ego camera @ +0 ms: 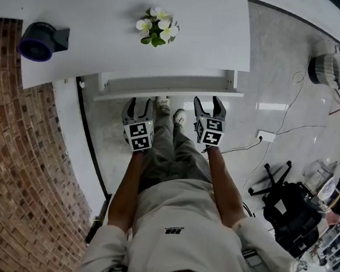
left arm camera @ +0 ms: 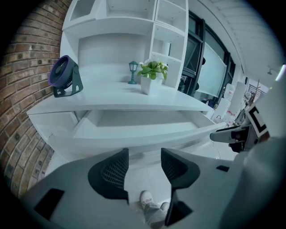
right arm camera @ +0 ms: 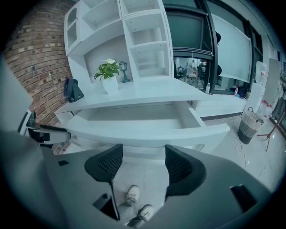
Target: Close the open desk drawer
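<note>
A white desk drawer [ego camera: 169, 89] stands pulled out from under the white desk top [ego camera: 107, 46]; its front panel [left arm camera: 147, 134] [right arm camera: 152, 134] lies just ahead of both grippers. My left gripper [ego camera: 138, 102] [left arm camera: 144, 167] is open with nothing between its fingers, a short way in front of the panel's left half. My right gripper [ego camera: 210, 103] [right arm camera: 143, 167] is open and empty too, close before the panel's right half. Neither gripper touches the drawer. The drawer's inside looks empty.
On the desk stand a potted plant [ego camera: 158, 27] and a purple fan [ego camera: 39, 41]; a small lamp figure [left arm camera: 133, 72] is behind. White shelves [right arm camera: 134, 40] rise above. A brick wall [ego camera: 14, 163] runs on the left. A basket [ego camera: 327, 68] and cables [ego camera: 261, 136] lie on the floor to the right.
</note>
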